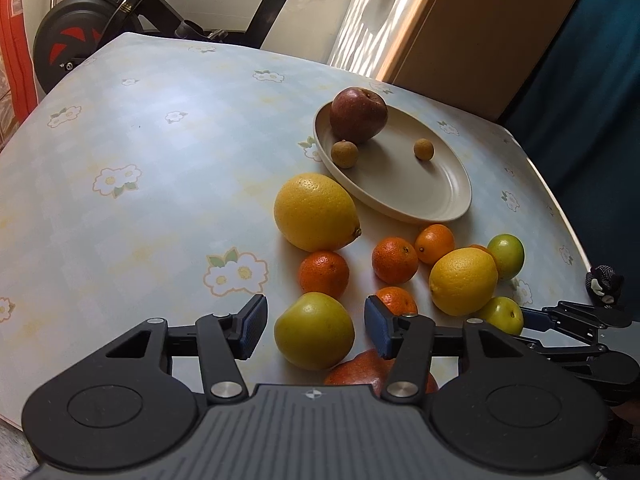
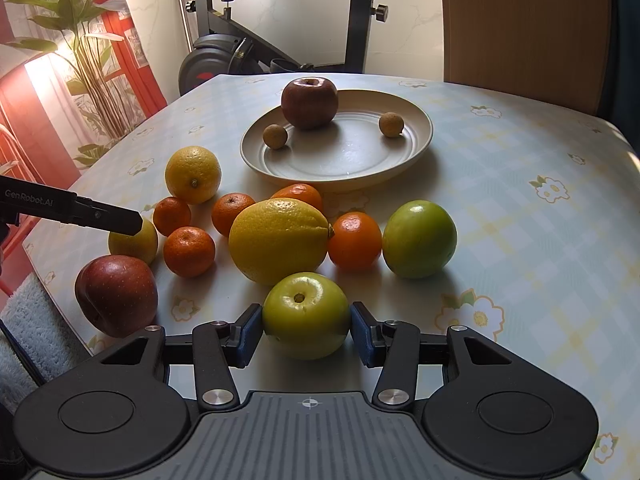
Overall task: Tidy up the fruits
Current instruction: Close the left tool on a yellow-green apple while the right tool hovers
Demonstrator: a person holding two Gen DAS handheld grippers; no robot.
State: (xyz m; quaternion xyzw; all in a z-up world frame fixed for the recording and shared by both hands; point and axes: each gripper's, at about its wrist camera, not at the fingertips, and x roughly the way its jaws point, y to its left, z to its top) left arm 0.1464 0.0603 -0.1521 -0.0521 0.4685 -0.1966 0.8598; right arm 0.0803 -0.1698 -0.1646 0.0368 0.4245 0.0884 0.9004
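My right claw [image 2: 307,326] is holding a green apple [image 2: 306,315]. Both blue pads touch its sides. The apple is round and shiny, yellow-green, with its little stem dent facing up. It sits at the near edge of the table [image 2: 520,168], right in front of my camera.

My left claw [image 1: 316,330] is open. A yellow-green apple [image 1: 314,330] sits between its pads [image 1: 253,326], but there is a gap on each side, so the pads do not touch it. Just behind that claw, low in the left view, I see the top of a red apple [image 1: 360,370].

Past the green apple I hold is a big yellow lemon [image 2: 279,240], bumpy, with a small tip on one end. To its right is an orange [image 2: 354,241] and then another green apple [image 2: 419,239]. To its left are more small oranges [image 2: 189,251], close together. A second lemon [image 2: 193,174] sits farther back on the left.

Farther away is a pale round plate [image 2: 416,144]. On it stands a dark red apple [image 2: 309,102] near the back rim. Two tiny brown round fruits [image 2: 275,136] lie on the plate too, one on each side, well apart.

The table has a light blue checked cloth with white flowers. Behind it stands an exercise bike [image 2: 240,52], and a green plant [image 2: 86,48] is on the left.
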